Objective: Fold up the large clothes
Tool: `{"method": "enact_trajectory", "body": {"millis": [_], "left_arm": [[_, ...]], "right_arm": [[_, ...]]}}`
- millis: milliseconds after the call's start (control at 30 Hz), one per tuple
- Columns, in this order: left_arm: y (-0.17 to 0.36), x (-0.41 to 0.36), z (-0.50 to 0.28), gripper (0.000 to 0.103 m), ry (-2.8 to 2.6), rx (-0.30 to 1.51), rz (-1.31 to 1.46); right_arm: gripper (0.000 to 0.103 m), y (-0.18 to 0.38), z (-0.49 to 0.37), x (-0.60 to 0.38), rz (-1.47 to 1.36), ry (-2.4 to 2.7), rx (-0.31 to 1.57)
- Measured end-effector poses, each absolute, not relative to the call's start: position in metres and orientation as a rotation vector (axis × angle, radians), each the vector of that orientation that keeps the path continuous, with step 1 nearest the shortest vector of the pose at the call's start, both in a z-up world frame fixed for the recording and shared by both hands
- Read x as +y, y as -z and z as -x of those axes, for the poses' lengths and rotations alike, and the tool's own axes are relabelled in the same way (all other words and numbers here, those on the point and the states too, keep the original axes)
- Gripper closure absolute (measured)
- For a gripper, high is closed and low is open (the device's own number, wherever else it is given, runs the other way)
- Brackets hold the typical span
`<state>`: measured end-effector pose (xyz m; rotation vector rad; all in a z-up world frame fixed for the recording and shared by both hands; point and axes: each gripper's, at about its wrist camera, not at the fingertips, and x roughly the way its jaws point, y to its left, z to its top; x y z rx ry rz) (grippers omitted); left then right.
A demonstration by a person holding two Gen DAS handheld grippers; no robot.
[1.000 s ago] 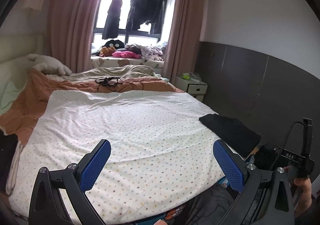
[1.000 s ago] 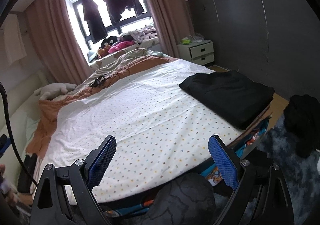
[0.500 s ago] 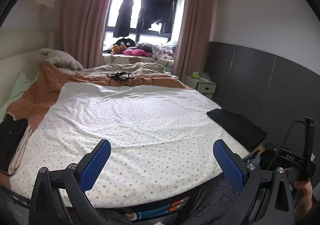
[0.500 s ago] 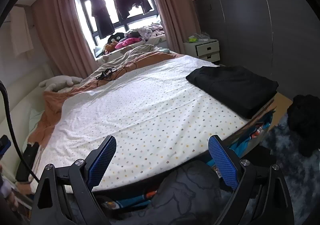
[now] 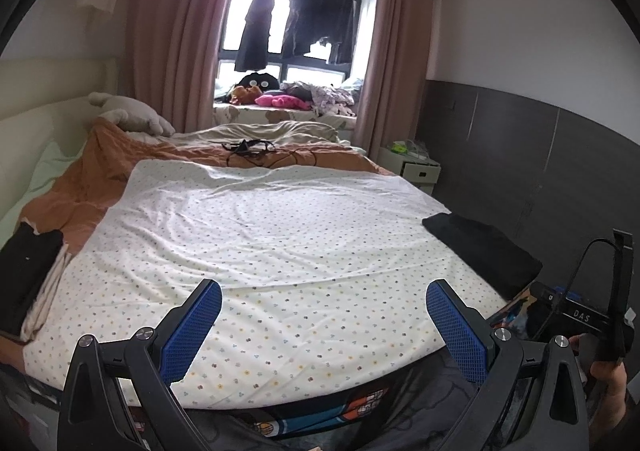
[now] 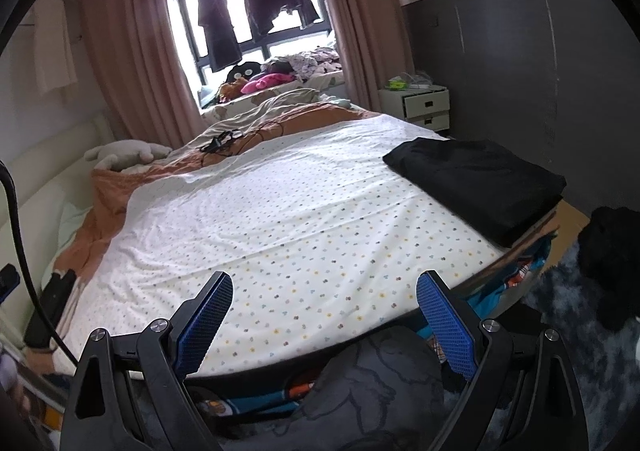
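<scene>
Both pairs of jaws gape empty; folded black garment (image 6: 480, 181) lies at two o'clock, nearer right gripper (image 6: 324, 315).

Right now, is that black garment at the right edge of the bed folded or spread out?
Folded. The black garment lies as a compact, thick rectangle with stacked layers showing at its near edge.
</scene>
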<state>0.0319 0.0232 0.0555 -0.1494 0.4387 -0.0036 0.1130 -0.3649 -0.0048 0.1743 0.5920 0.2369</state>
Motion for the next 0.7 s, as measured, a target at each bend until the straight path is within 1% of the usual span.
{"method": "enact_trajectory", "body": {"millis": [433, 700], "left_arm": [[-0.048, 0.028, -0.034, 0.001, -0.024, 0.451, 0.134], [-0.045, 0.036, -0.035, 0.001, -0.029, 0.453, 0.148]], "right_arm": [[0.009, 0.02, -0.116, -0.35, -0.148, -0.258, 0.614], [0.009, 0.017, -0.116, -0.346, -0.135, -0.249, 0.595]]}}
